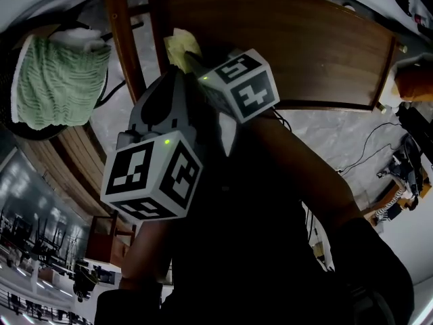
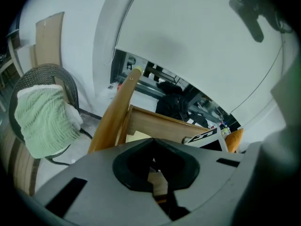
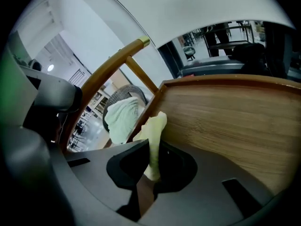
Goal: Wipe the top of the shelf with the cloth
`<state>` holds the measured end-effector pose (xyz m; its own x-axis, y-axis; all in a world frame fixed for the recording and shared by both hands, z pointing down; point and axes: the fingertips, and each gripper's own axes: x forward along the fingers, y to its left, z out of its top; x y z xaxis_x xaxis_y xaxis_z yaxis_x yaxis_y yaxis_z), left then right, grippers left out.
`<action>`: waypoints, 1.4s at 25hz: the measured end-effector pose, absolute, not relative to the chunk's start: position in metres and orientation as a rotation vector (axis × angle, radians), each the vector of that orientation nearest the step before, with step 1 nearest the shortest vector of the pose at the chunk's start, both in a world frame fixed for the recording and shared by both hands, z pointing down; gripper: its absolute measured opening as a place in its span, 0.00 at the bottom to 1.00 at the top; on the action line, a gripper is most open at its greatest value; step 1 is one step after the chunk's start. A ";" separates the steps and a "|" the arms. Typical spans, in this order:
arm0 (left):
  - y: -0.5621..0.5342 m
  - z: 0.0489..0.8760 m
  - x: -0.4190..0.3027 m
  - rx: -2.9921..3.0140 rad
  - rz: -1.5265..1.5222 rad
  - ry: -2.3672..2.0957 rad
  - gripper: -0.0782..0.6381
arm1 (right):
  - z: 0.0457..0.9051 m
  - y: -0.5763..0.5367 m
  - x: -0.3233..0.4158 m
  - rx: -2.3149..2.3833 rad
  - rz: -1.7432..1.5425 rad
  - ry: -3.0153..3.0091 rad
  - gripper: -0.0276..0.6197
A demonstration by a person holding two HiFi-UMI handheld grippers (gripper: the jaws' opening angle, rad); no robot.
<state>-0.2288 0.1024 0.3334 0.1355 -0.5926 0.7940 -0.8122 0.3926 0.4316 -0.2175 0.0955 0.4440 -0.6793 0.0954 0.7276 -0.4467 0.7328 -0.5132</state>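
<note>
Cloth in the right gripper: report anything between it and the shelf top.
Nothing visible. The cloth, held by the right gripper, is at a corner of the shelf top; the wood ahead is bare.

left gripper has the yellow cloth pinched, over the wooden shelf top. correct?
Not the left. The right gripper has the yellow cloth pinched between its jaws, over the wooden shelf top; the right gripper view shows it. The left gripper holds nothing.

Even indoor light, strong fisheye bend
A black vignette rings all three views; dark clothing (image 1: 257, 269) swallows the head view's lower half, the white wall (image 2: 188, 36) glows flat, and the shelf top (image 3: 235, 126) shows crisp grain
</note>
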 end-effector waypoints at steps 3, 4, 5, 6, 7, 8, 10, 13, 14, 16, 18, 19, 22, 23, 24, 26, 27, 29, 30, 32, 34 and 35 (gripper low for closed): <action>0.100 0.339 -0.218 1.294 0.262 -1.540 0.12 | 0.444 0.090 -0.204 0.283 0.881 -2.144 0.11; 0.098 0.341 -0.213 1.297 0.269 -1.536 0.12 | 0.444 0.087 -0.198 0.291 0.883 -2.142 0.11; 0.096 0.345 -0.208 1.300 0.275 -1.530 0.12 | 0.445 0.084 -0.192 0.300 0.884 -2.140 0.11; 0.093 0.348 -0.203 1.304 0.282 -1.523 0.12 | 0.445 0.081 -0.186 0.311 0.885 -2.138 0.11; 0.090 0.351 -0.197 1.309 0.290 -1.517 0.12 | 0.445 0.077 -0.180 0.322 0.886 -2.136 0.11; 0.087 0.353 -0.192 1.314 0.301 -1.516 0.12 | 0.444 0.074 -0.173 0.332 0.887 -2.136 0.11; 0.081 0.358 -0.183 1.325 0.323 -1.517 0.12 | 0.444 0.068 -0.159 0.349 0.891 -2.135 0.11; 0.074 0.366 -0.167 1.336 0.360 -1.514 0.12 | 0.443 0.058 -0.134 0.385 0.891 -2.127 0.11; 0.072 0.369 -0.162 1.339 0.373 -1.511 0.12 | 0.443 0.054 -0.125 0.399 0.889 -2.125 0.11; 0.068 0.374 -0.148 1.340 0.391 -1.499 0.12 | 0.441 0.045 -0.108 0.423 0.885 -2.128 0.11; 0.062 0.378 -0.135 1.343 0.406 -1.487 0.12 | 0.438 0.035 -0.092 0.450 0.886 -2.131 0.11; 0.059 0.379 -0.128 1.347 0.415 -1.482 0.12 | 0.438 0.030 -0.083 0.465 0.890 -2.130 0.11; 0.049 0.383 -0.107 1.364 0.436 -1.467 0.12 | 0.436 0.020 -0.058 0.497 0.907 -2.118 0.11; 0.046 0.385 -0.099 1.371 0.440 -1.460 0.12 | 0.435 0.017 -0.049 0.508 0.910 -2.115 0.11; 0.042 0.386 -0.091 1.378 0.443 -1.454 0.12 | 0.435 0.014 -0.040 0.518 0.913 -2.113 0.11; 0.035 0.387 -0.074 1.394 0.452 -1.442 0.12 | 0.434 0.008 -0.023 0.537 0.918 -2.109 0.11; 0.031 0.388 -0.066 1.403 0.458 -1.435 0.12 | 0.434 0.005 -0.015 0.546 0.919 -2.107 0.11; 0.024 0.392 -0.050 1.419 0.469 -1.418 0.12 | 0.433 -0.001 0.001 0.569 0.917 -2.101 0.11; 0.020 0.394 -0.042 1.426 0.475 -1.411 0.12 | 0.432 -0.005 0.009 0.582 0.914 -2.098 0.11; 0.013 0.397 -0.027 1.440 0.485 -1.397 0.12 | 0.432 -0.012 0.026 0.609 0.907 -2.092 0.11; 0.007 0.400 -0.011 1.452 0.494 -1.383 0.12 | 0.431 -0.017 0.043 0.633 0.901 -2.088 0.11; 0.004 0.401 -0.003 1.459 0.497 -1.375 0.12 | 0.430 -0.020 0.052 0.644 0.897 -2.086 0.11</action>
